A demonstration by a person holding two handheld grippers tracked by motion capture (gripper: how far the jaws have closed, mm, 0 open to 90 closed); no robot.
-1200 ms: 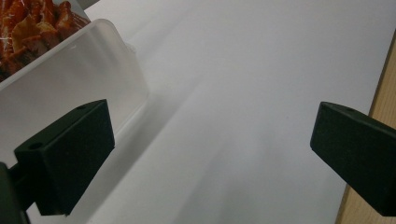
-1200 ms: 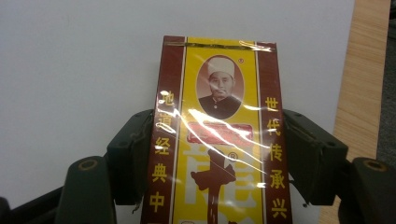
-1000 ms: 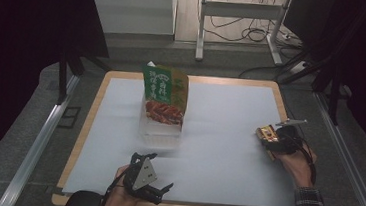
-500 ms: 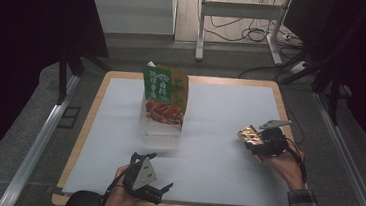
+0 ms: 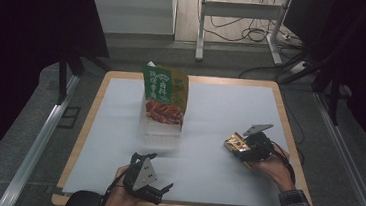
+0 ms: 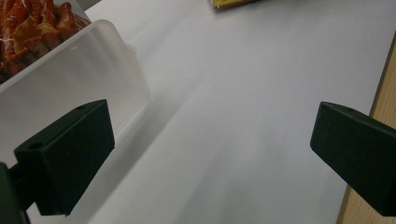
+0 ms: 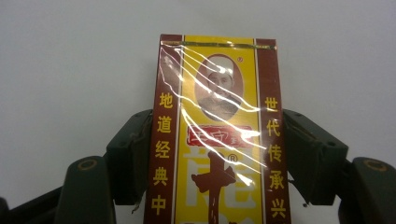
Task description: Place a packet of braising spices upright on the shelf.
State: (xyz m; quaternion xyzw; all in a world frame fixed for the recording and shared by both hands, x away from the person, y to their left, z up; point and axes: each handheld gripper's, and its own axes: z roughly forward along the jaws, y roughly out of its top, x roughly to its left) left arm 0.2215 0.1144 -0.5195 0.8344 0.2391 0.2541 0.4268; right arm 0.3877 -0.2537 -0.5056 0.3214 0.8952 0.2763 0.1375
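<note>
Right hand-held gripper [image 7: 217, 154] clamps a yellow and dark-red printed box [image 7: 217, 135] wrapped in shiny film.
The box stands out beyond its jaws above the white-covered table [image 5: 220, 111]. The left hand-held gripper [image 6: 210, 154] gapes wide, holding nothing; a clear plastic tub [image 6: 70, 93] lies just beside its left jaw.

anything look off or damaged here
Nothing stands out. The snack bag stands upright behind the clear tub, nothing has spilled, and the yellow box sits squarely in the right hand-held gripper, its wrap only creased.
</note>
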